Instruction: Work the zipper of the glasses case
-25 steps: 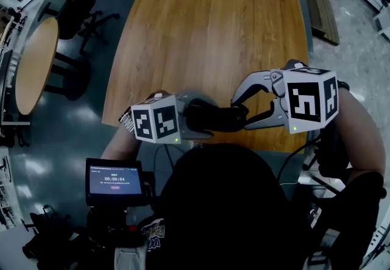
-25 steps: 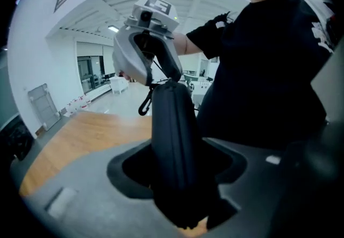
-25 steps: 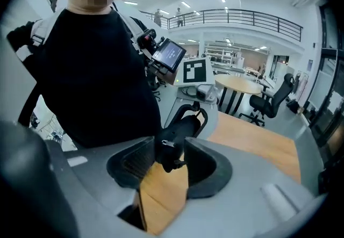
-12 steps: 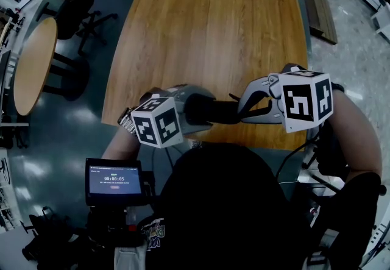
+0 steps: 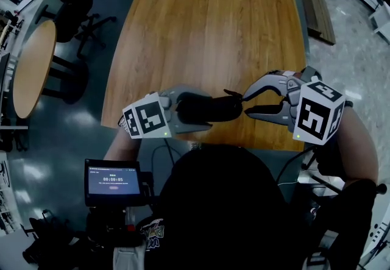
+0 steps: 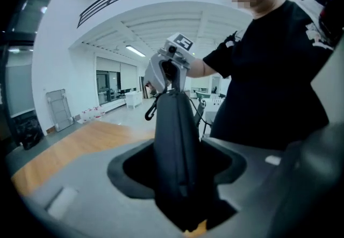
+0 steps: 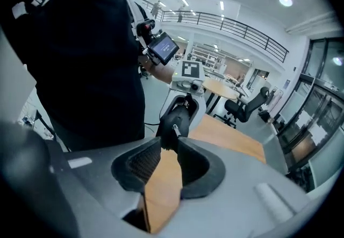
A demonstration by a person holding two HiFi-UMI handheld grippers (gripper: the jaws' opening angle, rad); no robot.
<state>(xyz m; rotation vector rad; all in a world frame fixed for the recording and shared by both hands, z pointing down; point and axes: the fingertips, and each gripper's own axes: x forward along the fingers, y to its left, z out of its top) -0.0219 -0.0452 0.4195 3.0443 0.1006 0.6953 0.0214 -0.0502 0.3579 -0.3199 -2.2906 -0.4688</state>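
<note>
Black glasses case (image 5: 210, 108) clamped firmly by one end between the wide-set jaws of the left gripper (image 5: 184, 110), over the near edge of the wooden counter (image 5: 207, 31), close to the person's chest. Long axis pointed straight at the right gripper (image 5: 245, 104). Right jaws opening, pads apart with only wood grain visible in the gap. Tips just at the case's free end, either side of the small silver zipper pull (image 7: 173, 134), with no visible pinch on it. Small black clip (image 6: 150, 110) hanging off that same end.
</note>
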